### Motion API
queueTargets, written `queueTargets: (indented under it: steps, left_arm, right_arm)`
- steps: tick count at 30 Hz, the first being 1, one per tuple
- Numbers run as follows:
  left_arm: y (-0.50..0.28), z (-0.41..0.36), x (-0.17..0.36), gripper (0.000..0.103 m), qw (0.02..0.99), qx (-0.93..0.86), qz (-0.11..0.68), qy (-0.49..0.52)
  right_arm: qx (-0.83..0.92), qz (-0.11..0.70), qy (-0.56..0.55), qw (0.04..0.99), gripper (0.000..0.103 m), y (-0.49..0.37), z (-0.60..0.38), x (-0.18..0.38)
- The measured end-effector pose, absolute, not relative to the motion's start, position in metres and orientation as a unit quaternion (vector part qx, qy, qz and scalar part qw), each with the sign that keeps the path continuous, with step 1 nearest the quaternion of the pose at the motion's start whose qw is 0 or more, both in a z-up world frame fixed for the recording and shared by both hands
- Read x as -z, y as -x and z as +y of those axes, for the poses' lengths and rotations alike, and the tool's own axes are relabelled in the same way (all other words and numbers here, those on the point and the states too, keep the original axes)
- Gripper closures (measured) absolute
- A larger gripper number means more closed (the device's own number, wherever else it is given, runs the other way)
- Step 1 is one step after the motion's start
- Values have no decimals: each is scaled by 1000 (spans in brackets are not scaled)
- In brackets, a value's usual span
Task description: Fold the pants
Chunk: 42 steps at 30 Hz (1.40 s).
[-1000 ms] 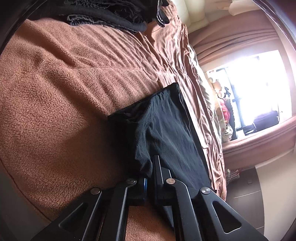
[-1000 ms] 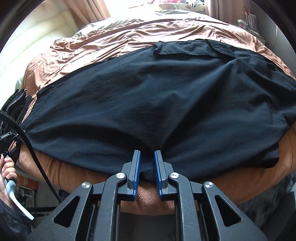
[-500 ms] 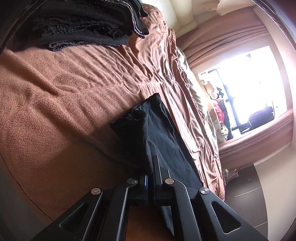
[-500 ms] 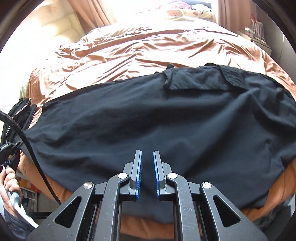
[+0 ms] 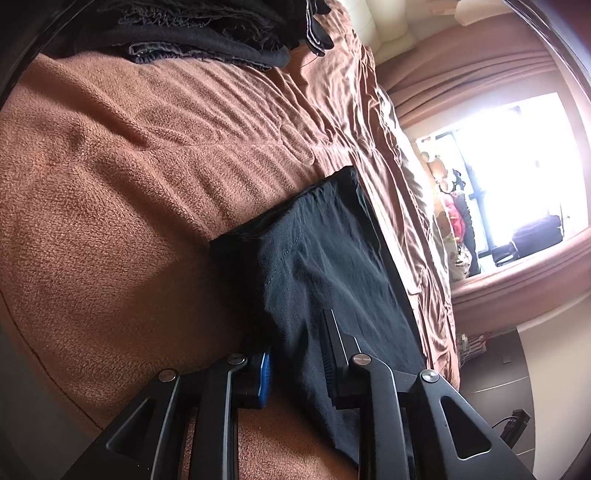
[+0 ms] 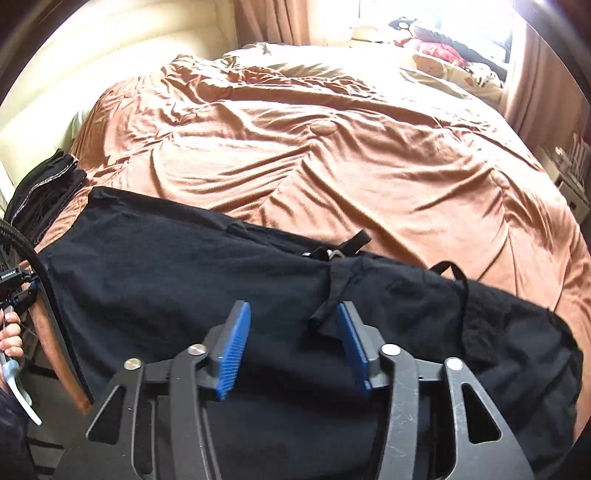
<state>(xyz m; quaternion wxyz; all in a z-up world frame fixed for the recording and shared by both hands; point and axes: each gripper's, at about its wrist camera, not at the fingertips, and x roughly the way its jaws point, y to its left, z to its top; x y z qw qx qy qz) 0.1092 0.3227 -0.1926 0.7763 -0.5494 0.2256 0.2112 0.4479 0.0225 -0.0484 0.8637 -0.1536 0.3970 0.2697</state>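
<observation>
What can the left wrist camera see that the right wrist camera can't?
Only the left wrist view shows the left gripper, its jaws opening with a fold of the black pants between them, and a dark cabinet beside the bed.

Only the right wrist view shows the right gripper, jaws opening above the pants, the cream headboard and the person's hand.

Both show the pants, the brown blanket, the pile of dark clothes and the bright window.

The pants are laid across the near edge of the bed. A stack of folded clothes is set on the bed beyond their left end. Stuffed toys are ranged along the far side, by the window.
</observation>
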Motion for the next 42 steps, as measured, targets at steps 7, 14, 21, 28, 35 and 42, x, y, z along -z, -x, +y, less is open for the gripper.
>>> queueTargets:
  steps: [7, 14, 21, 28, 35, 42]
  left_arm:
    - [-111, 322, 191, 77, 777, -216, 229, 546]
    - [-114, 324, 192, 76, 778, -216, 234, 542]
    - [-118, 323, 192, 76, 780, -224, 238, 533]
    - [-120, 324, 192, 76, 780, -224, 238, 533]
    - [-122, 328, 191, 76, 780, -228, 238, 532]
    - [-123, 332, 192, 76, 779, -226, 240, 534]
  right_arm:
    - [-291, 398, 199, 847, 49, -485, 29, 56]
    - [-312, 399, 263, 821, 49, -514, 47, 77]
    - [-324, 425, 308, 787, 49, -540, 66, 110]
    - [-332, 428, 321, 777, 76, -544, 75, 115]
    - [-315, 405, 327, 794, 98, -539, 83, 99]
    - [-279, 392, 312, 819, 98, -548, 91, 93]
